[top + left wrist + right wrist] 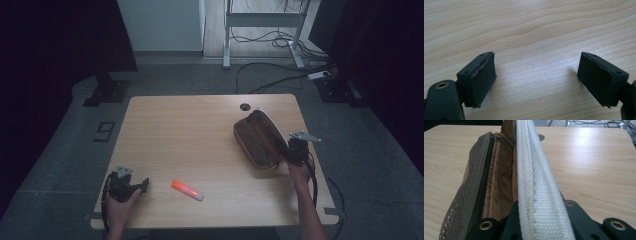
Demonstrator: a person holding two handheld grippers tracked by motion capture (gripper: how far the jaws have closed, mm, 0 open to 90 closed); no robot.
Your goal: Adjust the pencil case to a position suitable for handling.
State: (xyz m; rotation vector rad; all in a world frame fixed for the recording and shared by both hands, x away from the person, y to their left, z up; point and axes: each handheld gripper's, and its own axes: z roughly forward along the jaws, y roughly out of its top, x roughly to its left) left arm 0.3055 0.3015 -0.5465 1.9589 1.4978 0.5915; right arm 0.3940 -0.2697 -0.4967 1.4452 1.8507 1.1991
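We see the brown fabric pencil case with a mesh pocket and white woven edge (257,140) lying open near the right edge of the light wooden surface (200,135), toward the far right corner. Our right tongs (286,151) are clamped tight on that white edge at the case's near end. Our left tongs (145,183) rest at the near left corner, spread wide with nothing between them. An orange highlighter with a pale cap (187,190) lies just beside them, near the front edge.
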